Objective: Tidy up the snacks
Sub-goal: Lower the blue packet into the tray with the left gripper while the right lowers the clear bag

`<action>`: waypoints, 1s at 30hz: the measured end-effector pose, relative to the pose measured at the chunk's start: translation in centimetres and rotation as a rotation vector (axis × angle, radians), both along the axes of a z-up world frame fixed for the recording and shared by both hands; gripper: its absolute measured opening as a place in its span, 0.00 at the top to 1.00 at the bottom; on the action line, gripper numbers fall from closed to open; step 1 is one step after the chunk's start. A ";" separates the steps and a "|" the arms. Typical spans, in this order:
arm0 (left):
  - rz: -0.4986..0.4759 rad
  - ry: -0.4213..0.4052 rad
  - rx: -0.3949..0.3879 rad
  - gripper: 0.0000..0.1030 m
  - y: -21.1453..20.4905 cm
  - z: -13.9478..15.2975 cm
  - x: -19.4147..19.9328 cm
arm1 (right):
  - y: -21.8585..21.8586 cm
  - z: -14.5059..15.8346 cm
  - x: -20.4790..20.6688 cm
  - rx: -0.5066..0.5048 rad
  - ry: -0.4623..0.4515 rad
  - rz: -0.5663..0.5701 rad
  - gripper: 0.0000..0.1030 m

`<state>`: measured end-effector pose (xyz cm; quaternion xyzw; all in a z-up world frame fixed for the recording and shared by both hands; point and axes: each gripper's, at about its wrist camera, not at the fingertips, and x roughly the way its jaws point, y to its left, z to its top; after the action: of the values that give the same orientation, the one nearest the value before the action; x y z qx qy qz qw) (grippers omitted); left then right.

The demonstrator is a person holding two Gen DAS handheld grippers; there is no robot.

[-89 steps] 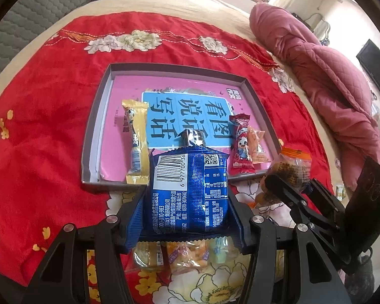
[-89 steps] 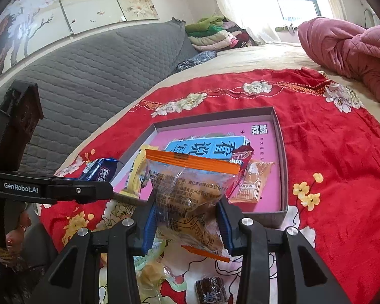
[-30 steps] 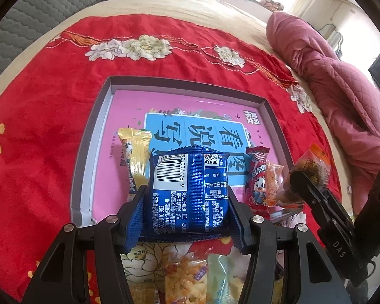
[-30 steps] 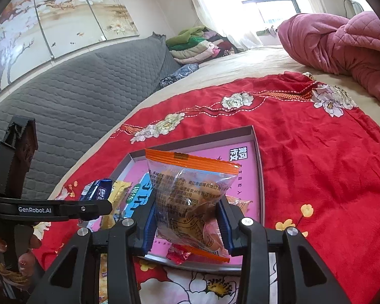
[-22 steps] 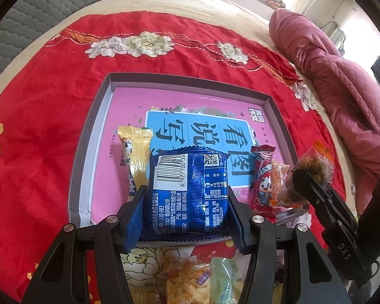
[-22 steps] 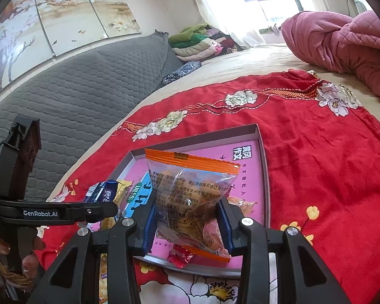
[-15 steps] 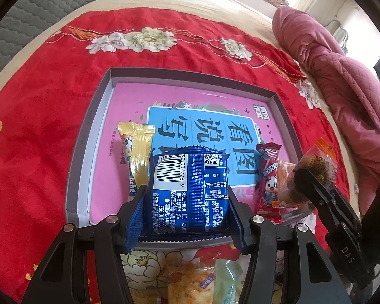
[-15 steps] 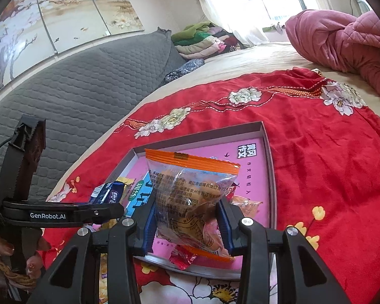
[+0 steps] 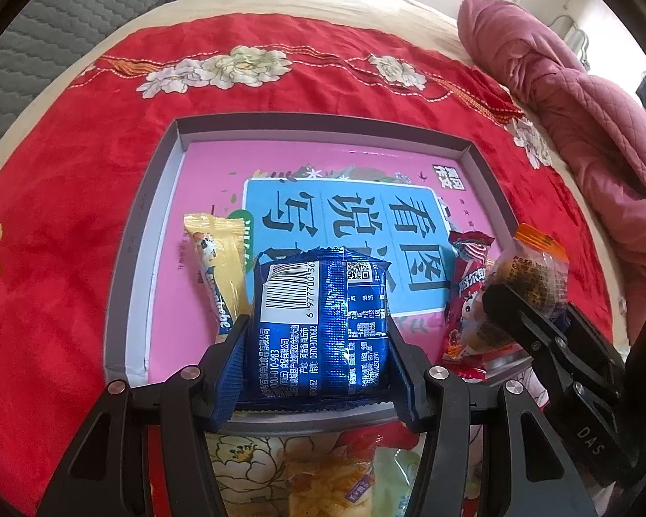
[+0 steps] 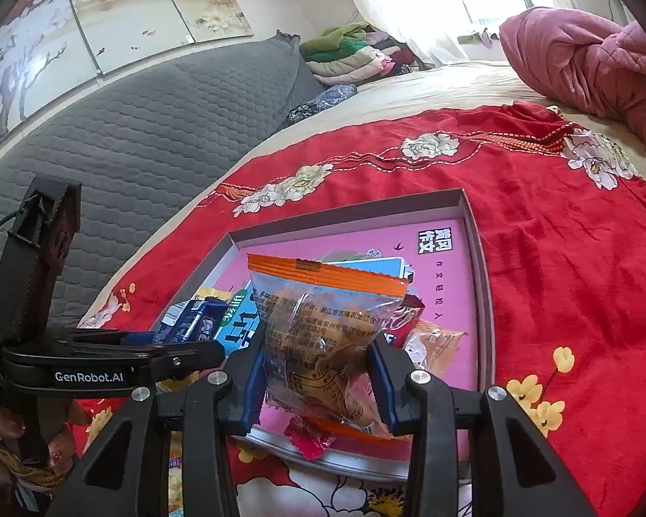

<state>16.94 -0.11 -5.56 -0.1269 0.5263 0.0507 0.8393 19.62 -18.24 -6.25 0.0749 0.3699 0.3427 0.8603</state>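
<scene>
Blue packet [image 9: 321, 327] hides part of the tray's [image 9: 138, 258] near rim

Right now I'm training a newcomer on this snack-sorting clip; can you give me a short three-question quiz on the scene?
1. True or false: the left tool holds a blue packet.
2. What does the right tool grip? A) yellow stick B) clear packet with orange edge C) red candy
3. Fill in: the yellow stick snack lies inside the grey ____.

Key: 1 true. 2 B, the clear packet with orange edge. 3 tray.
</scene>
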 end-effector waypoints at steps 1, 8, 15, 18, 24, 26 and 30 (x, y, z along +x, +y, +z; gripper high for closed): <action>-0.004 0.001 0.002 0.43 -0.1 0.0 0.1 | 0.1 0.0 0.0 -0.001 0.000 0.002 0.59; -0.021 0.010 -0.005 0.43 -0.7 -0.3 0.4 | 0.3 -0.3 0.0 -0.021 -0.001 0.008 0.59; -0.030 0.022 -0.007 0.43 -1.3 -0.9 0.6 | -0.1 -0.6 0.4 -0.025 0.013 -0.024 0.59; -0.036 0.024 -0.009 0.43 -1.5 -0.9 0.7 | -0.4 -0.7 0.5 -0.025 0.017 -0.040 0.59; -0.040 0.034 -0.015 0.43 -1.5 -1.2 0.8 | -1.5 -0.9 1.0 -0.010 0.039 -0.093 0.59; -0.043 0.038 -0.015 0.43 -1.5 -1.3 0.9 | -1.8 -1.0 1.2 -0.006 0.046 -0.106 0.59; -0.045 0.042 -0.016 0.42 -1.7 -1.4 1.0 | -1.9 -1.2 1.4 -0.002 0.061 -0.106 0.58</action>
<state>17.90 -1.77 -6.99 -0.1206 0.5470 0.0306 0.8279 21.01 -20.10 -7.49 0.1041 0.3917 0.2940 0.8656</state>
